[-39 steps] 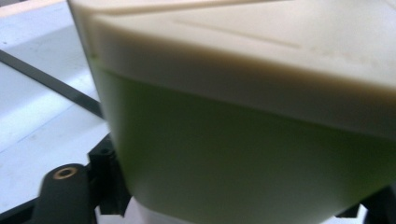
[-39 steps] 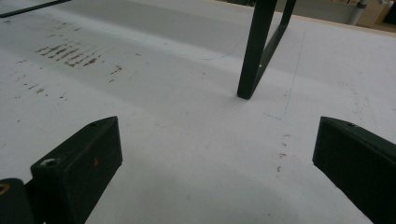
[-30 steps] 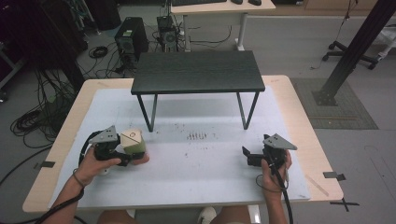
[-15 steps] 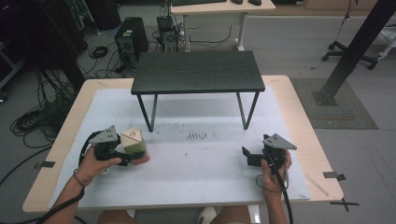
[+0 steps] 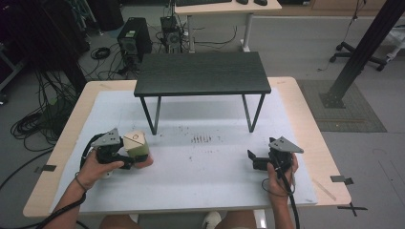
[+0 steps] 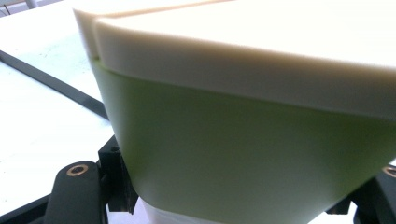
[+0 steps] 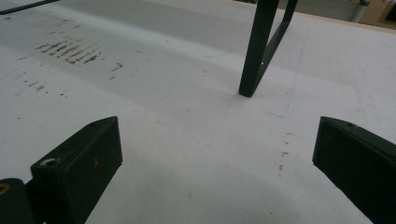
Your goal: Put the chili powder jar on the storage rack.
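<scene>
Green container (image 5: 137,147) with a cream lid, smooth and matte, widening from a narrow base to a broader top whose lid overhangs slightly; it stands on the white mat (image 5: 210,186) at the left front of the table (image 5: 305,102). The left hand-held gripper (image 5: 128,160) has just been closing its jaws, which in the left gripper view press on the container's lower flanks (image 6: 243,154) from both sides, the black pads (image 6: 119,179) set against its green wall just above the base. The right hand-held gripper (image 5: 252,160) rests at the right front of the mat, well apart from the container, its jaws spread wide with nothing between them. A low black wood-grain shelf (image 5: 203,74) on thin metal legs (image 7: 259,51) stands behind both; bare, faintly stained mat lies between the grippers and beneath the shelf.
</scene>
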Motion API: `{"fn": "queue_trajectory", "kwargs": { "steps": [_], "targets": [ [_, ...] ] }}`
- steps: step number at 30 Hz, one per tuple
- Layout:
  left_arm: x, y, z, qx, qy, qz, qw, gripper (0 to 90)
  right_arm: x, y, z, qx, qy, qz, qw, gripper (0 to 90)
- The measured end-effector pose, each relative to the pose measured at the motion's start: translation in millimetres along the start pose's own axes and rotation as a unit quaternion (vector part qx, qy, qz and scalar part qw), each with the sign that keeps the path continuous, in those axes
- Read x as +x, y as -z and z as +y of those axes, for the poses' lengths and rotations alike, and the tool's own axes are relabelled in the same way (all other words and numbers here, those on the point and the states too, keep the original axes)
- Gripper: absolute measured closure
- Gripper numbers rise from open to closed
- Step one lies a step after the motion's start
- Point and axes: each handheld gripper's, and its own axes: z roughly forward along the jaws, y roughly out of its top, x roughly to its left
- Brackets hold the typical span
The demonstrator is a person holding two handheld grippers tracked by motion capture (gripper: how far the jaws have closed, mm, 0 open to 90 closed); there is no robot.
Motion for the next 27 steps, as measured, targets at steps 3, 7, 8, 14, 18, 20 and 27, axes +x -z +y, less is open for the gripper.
{"fn": "queue_trajectory", "kwargs": {
  "steps": [3, 7, 8, 14, 18, 20, 27],
  "targets": [
    [0.2, 0.0, -0.2, -0.001, 0.001, 0.001, 1.0000, 26.5, 0.1, -0.1, 0.0, 0.000, 0.000, 0.000, 1.0000, 1.3],
    [0.3, 0.0, -0.4, -0.002, 0.001, 0.001, 1.0000, 26.6, 0.1, -0.2, 0.0, 0.000, 0.001, 0.000, 1.0000, 1.3],
    [0.4, 0.0, -0.5, -0.003, 0.000, 0.001, 1.0000, 26.6, 0.2, -0.2, 0.0, 0.001, 0.000, 0.000, 1.0000, 1.3],
    [0.7, 0.0, -2.0, -0.010, 0.001, 0.000, 1.0000, 26.7, 0.2, -0.4, 0.0, 0.002, 0.000, 0.001, 1.0000, 1.3],
    [1.4, 0.0, -1.7, -0.009, 0.002, -0.002, 1.0000, 26.7, 0.3, -0.6, 0.0, 0.003, 0.001, 0.001, 1.0000, 1.3],
    [1.6, 0.0, -1.7, -0.009, 0.002, -0.002, 1.0000, 26.8, 0.3, -0.5, 0.0, 0.002, 0.000, 0.001, 1.0000, 1.3],
    [1.9, -0.3, -1.5, -0.010, 0.005, -0.001, 0.9999, 26.8, 0.3, -0.5, 0.0, 0.002, 0.001, 0.001, 1.0000, 1.3]
  ]
}}
